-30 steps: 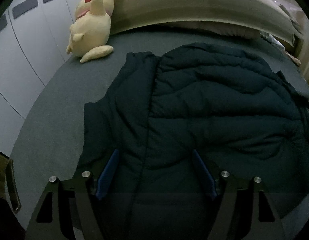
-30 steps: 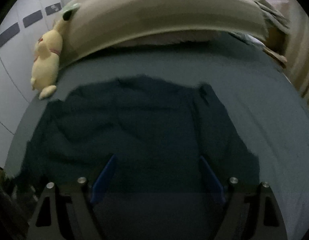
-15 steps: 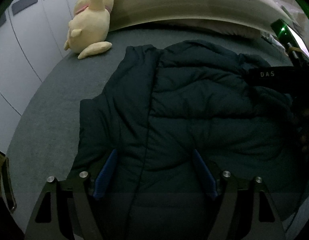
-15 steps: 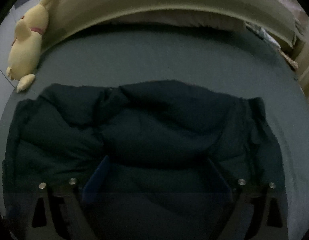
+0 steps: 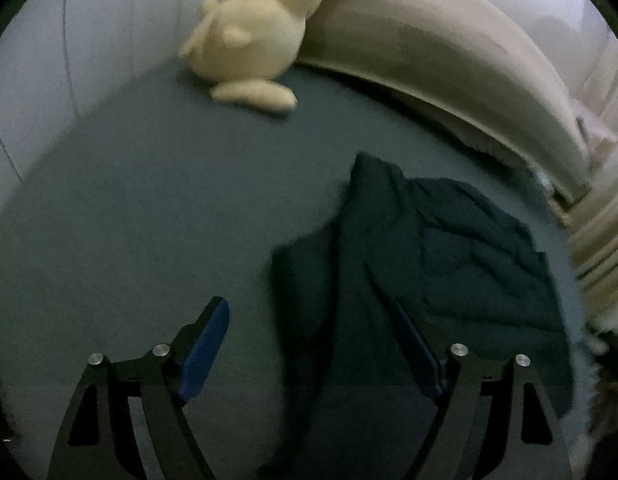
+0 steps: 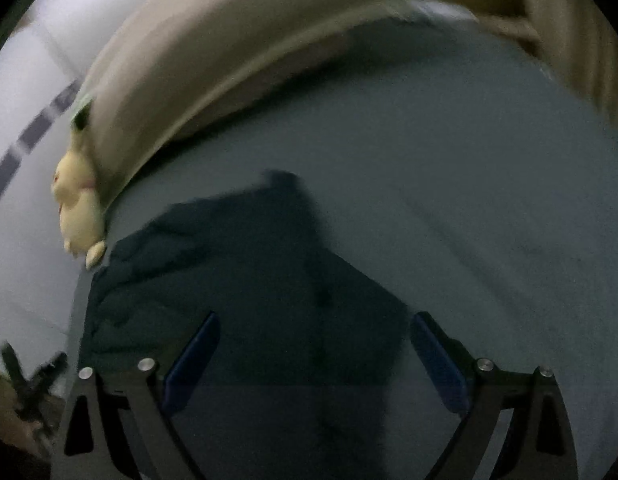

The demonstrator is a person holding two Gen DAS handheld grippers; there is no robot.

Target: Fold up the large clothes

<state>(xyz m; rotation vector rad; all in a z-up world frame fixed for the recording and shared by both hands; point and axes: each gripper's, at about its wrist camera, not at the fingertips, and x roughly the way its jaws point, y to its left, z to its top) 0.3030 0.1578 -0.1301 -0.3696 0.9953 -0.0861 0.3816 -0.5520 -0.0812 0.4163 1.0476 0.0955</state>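
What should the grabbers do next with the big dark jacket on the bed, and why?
Probably lower the left gripper onto the jacket's near left edge and pinch it. Its jaws are opening, nothing is held, and the jacket lies flat on the bed, so a fold likely starts there.

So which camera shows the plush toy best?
The left wrist view: the plush toy is large and near the top, resting against the pillow. The right wrist view shows the toy small, blurred, at the left edge.

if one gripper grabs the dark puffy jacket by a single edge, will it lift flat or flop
Probably flop: the jacket lies creased and rumpled on the bed, so it looks soft. Its quilted padding suggests bulk yet little weight; the rest would likely hang and drag.
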